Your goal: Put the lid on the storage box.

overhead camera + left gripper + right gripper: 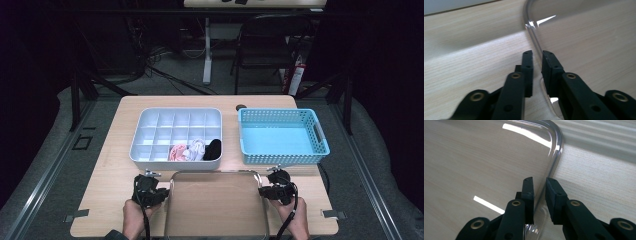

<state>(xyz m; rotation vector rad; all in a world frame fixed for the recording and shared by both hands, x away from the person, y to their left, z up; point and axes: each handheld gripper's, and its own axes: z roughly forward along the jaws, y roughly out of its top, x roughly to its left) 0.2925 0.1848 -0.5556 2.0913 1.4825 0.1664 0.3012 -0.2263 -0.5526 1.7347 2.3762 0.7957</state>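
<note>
Clear tray (216,205) at table's (100,190) near edge, left tool (537,55) and right tool (539,182) straddling its rims (narrow gaps, no firm clamp)

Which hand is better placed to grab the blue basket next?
Right. The right gripper sits at the clear tray's right rim, just in front of the blue basket; the left gripper is across the tray.

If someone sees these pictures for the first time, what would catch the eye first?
Probably the light blue basket, empty, at the table's far right, and beside it the white divided organizer with pink, white and black cloth pieces in its near compartments. Nearest the person lies a clear tray, with the left gripper and the right gripper each straddling one side rim.
</note>
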